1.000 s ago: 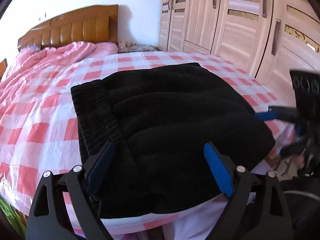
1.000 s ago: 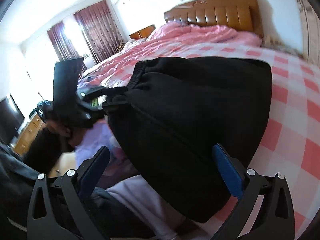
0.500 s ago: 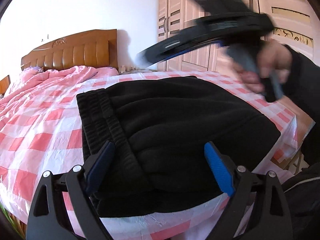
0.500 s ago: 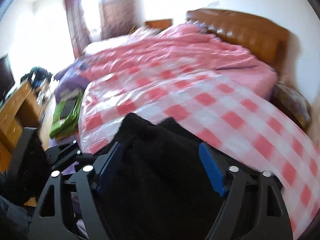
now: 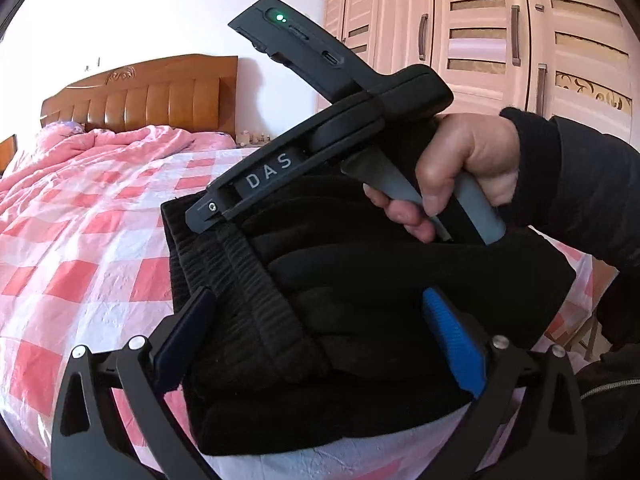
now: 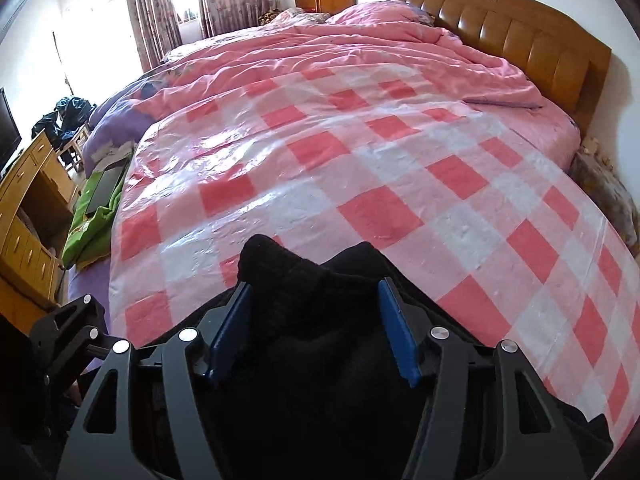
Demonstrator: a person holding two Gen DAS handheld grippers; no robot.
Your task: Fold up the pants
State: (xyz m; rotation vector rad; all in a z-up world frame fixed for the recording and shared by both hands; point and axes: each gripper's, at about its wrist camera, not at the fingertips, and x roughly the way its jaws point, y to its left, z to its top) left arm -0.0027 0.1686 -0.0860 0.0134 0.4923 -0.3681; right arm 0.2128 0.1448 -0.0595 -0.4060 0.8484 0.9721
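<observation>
Two handheld grippers work over one pair of black pants (image 5: pixel 360 280), which lies folded into a thick bundle at the near edge of the bed, on the pink-and-white checked plastic sheet (image 6: pixel 360 184). Ribbed waistband (image 5: pixel 240 292) runs along the bundle's left side in the left wrist view, toward the middle of the bed.

Left gripper (image 5: pixel 320 328): jaws stand wide, having just been opening further; the blue pads sit apart on either side of the bundle's near part, above the cloth, neither visibly pressing. Released.

Right gripper (image 6: pixel 314 328): seen from the left wrist view held by a hand (image 5: pixel 468 168) in a dark sleeve, nose angled down onto the far end of the waistband. In its own view the jaws have just been closing and a raised fold of black cloth stands between the blue pads; both pads (image 6: pixel 230 332) lie against the cloth, so it is grasping the pants.

Surroundings: pink quilt (image 6: pixel 360 52) bunched toward the wooden headboard (image 6: pixel 520 32); pale wardrobe doors (image 5: pixel 500 32) beyond the bed's right side in the left view; wooden desk (image 6: pixel 28 208) and a green cloth with a dark flat item on it (image 6: pixel 96 208) off the bed's left side in the right view; curtains (image 6: pixel 180 0) at the window
</observation>
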